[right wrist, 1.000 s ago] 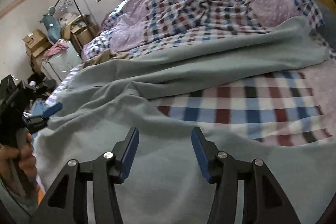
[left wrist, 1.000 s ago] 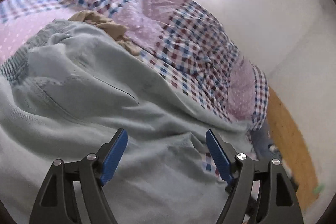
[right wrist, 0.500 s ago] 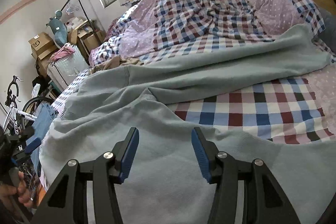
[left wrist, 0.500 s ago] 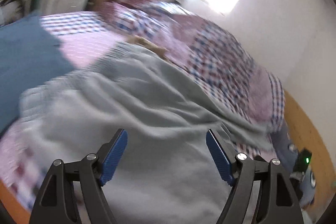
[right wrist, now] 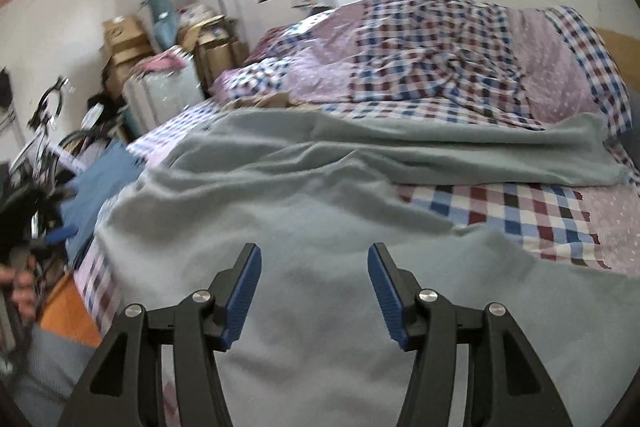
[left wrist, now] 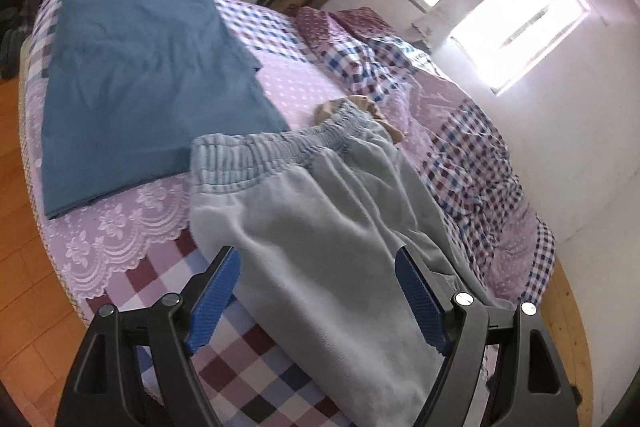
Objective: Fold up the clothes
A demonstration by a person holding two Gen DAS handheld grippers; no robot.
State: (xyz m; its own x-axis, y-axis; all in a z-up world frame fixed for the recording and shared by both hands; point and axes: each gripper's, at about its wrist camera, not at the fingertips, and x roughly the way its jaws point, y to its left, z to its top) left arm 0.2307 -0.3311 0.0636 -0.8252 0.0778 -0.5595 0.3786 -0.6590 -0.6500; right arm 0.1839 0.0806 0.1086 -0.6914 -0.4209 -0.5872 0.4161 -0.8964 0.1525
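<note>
Swung leftward, left claw (left wrist: 316,291) gapes over rumpled grey-green sweatpants (left wrist: 320,227) — waistband gathered.

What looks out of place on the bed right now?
The grey-green sweatpants lie rumpled, legs splayed apart in the right wrist view, unlike the flat folded blue garment. A crumpled tan garment pokes out beyond their waistband.

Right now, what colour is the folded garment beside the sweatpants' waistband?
Plain dusty blue: the folded garment, no pattern. Clearest in the left wrist view.
</note>
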